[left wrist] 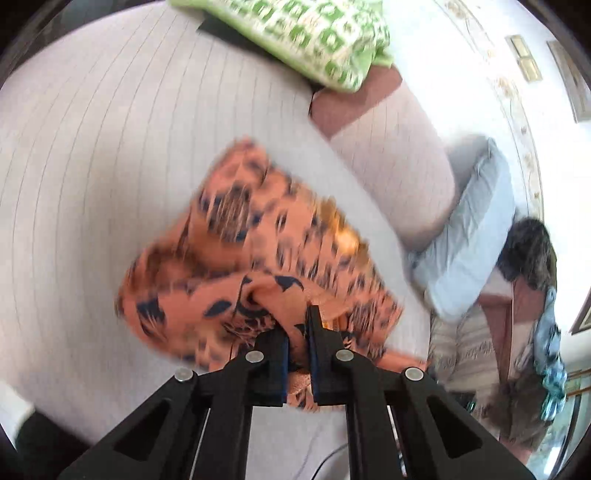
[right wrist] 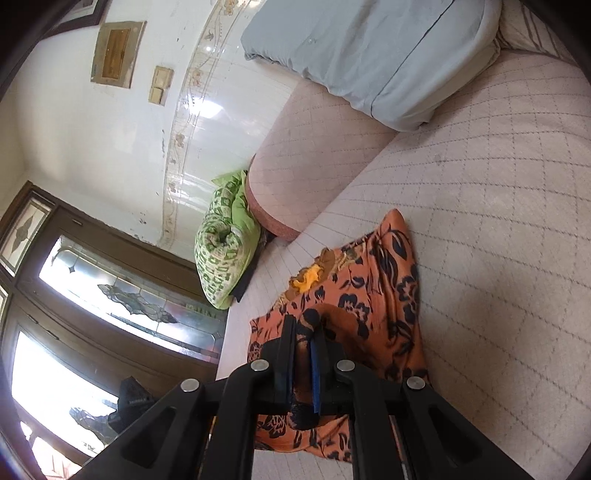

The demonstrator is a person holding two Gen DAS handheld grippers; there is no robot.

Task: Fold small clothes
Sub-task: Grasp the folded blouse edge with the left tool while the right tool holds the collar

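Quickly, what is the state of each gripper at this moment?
Left gripper: closed on the orange cloth with dark blue flower print.
Right gripper: closed on the same orange cloth.

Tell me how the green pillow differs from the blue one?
The green pillow has a green-and-white block print; the blue pillow is plain pale blue. The green one sits beyond the bolster's end, the blue one lies along the bolster. Both are soft and lie beside the quilted bed.

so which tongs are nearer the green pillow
Hard to tell; neither is clearly nearer. Both the left tongs and the right tongs are shut on the orange garment on the bed, and the green pillow lies well beyond both at the bed's edge.
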